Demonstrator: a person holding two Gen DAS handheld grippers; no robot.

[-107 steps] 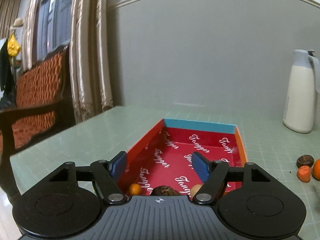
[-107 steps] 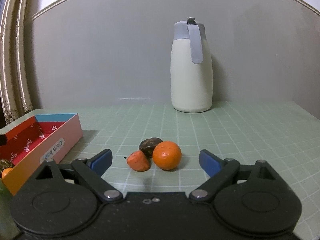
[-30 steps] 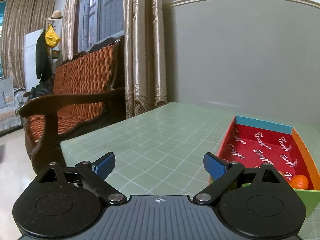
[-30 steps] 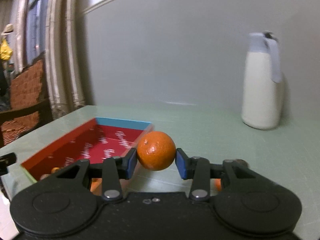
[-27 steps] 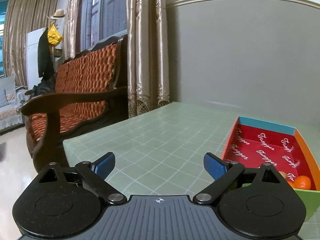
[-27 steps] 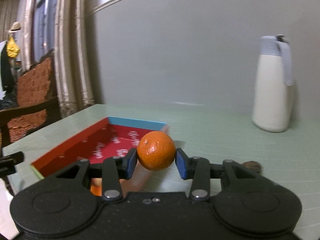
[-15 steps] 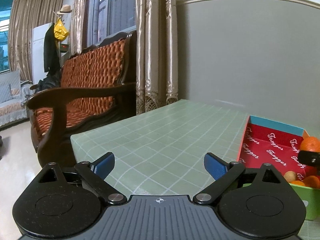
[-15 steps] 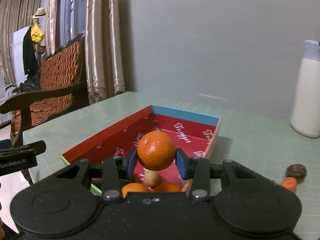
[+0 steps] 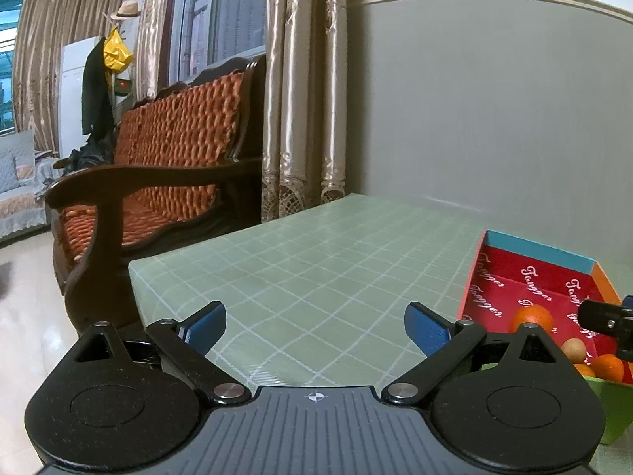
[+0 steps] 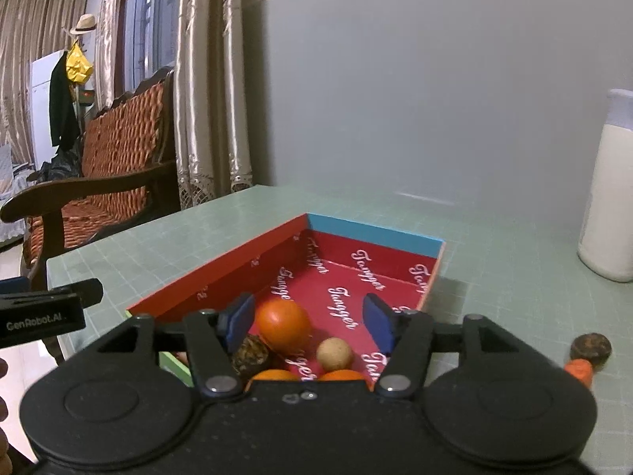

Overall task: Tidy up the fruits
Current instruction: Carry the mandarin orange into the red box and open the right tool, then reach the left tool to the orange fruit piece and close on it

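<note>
Grey wall and gold curtains [image 9: 304, 91] back a pale green gridded tabletop [image 9: 316, 269]; a carved wooden sofa with orange woven cushions [image 9: 166, 166] stands beside it. On the tabletop we note a shallow cardboard box with red lining, a blue far end and an orange side wall [image 10: 376, 235]. White script repeated over the lining reads roughly "Tangger"; we cannot confirm the spelling.

We record the right tool [image 10: 308, 318] over the near end of the box, its blue pads parted; its jaws have just been opening. The round orange mandarin [image 10: 283, 326] lies on the box floor just beside the left pad, and neither pad presses on it. Near it in the box: a dark brown rough-skinned fruit [image 10: 250, 356], a small tan round fruit [image 10: 334, 353] and two more orange fruits, partly hidden by the tool body.

Outside the box, to the right on the tabletop, sit a dark brown fruit [image 10: 591, 348] and a small orange-red fruit [image 10: 578, 370], touching. A cream jug [image 10: 609, 206] stands further back.

We see the left tool [image 9: 314, 328] open wide over bare tabletop, nothing between its pads. A black part at the right view's left edge reads "GenRobot.AI".
</note>
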